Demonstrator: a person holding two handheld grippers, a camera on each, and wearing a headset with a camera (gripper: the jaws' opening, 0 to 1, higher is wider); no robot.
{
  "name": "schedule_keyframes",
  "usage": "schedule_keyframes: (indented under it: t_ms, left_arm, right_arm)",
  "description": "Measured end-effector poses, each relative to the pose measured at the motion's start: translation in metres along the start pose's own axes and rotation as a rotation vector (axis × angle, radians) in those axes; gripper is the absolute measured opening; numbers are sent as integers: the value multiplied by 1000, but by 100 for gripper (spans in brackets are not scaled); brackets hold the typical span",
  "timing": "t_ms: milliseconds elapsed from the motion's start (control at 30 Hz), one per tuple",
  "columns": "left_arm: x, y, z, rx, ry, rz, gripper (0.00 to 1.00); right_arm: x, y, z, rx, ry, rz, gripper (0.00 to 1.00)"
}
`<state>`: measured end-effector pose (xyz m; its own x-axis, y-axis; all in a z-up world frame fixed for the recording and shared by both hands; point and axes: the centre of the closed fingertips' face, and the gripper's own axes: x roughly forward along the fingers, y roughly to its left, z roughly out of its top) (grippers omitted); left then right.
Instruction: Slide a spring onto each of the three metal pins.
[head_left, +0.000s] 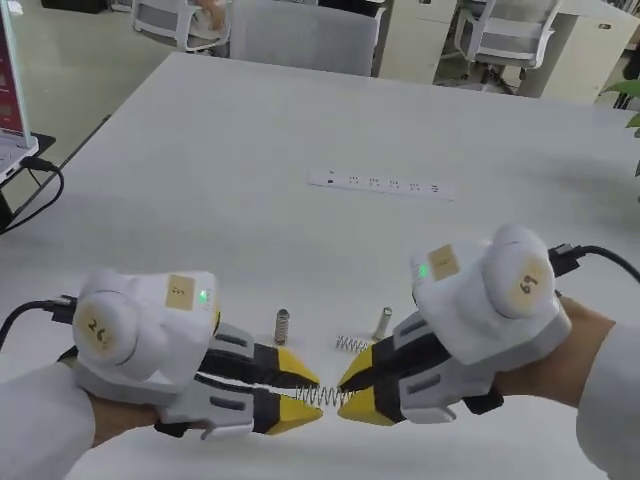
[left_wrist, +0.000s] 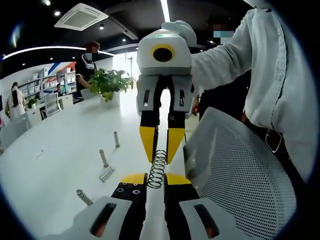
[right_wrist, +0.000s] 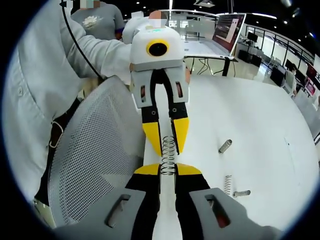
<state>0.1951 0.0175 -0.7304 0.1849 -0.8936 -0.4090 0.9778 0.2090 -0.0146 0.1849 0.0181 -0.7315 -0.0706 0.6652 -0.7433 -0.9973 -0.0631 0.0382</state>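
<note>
A single coil spring is stretched level between my two grippers near the table's front edge. My left gripper is shut on its left end and my right gripper is shut on its right end. In the left gripper view the spring runs from my own jaws up to the right gripper. Behind them stands a pin carrying a spring, and a bare pin with a loose spring lying beside it. Another bare pin stands farther off.
A white power strip lies mid-table. A cable and a device sit at the left edge. Office chairs stand beyond the far edge. A mesh chair back is close to the person.
</note>
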Motion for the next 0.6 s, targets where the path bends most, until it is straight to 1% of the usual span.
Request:
schedule_keyframes:
  t_ms: [100, 233, 367, 400, 433, 500, 600]
  left_arm:
    - [0, -1, -1, 13, 4, -7, 4]
    - [0, -3, -1, 28, -2, -15, 2]
    - [-1, -3, 1, 25, -21, -20, 2]
    - [-1, -3, 1, 22, -24, -20, 2]
    - [-1, -3, 1, 21, -27, -20, 2]
    - [-1, -3, 1, 21, -27, -21, 2]
    - [-2, -3, 2, 14, -30, -16, 2]
  right_arm:
    - [1, 0, -1, -7, 7, 4, 8]
    - [1, 0, -1, -12, -1, 4, 8]
    - [-1, -1, -1, -18, -34, -8, 9]
    - [-2, -2, -1, -12, -38, -10, 10]
    - [-3, -4, -2, 9, -47, -19, 12]
    - [-5, -6, -2, 18, -65, -27, 15]
    - [-6, -5, -3, 45, -86, -26, 16]
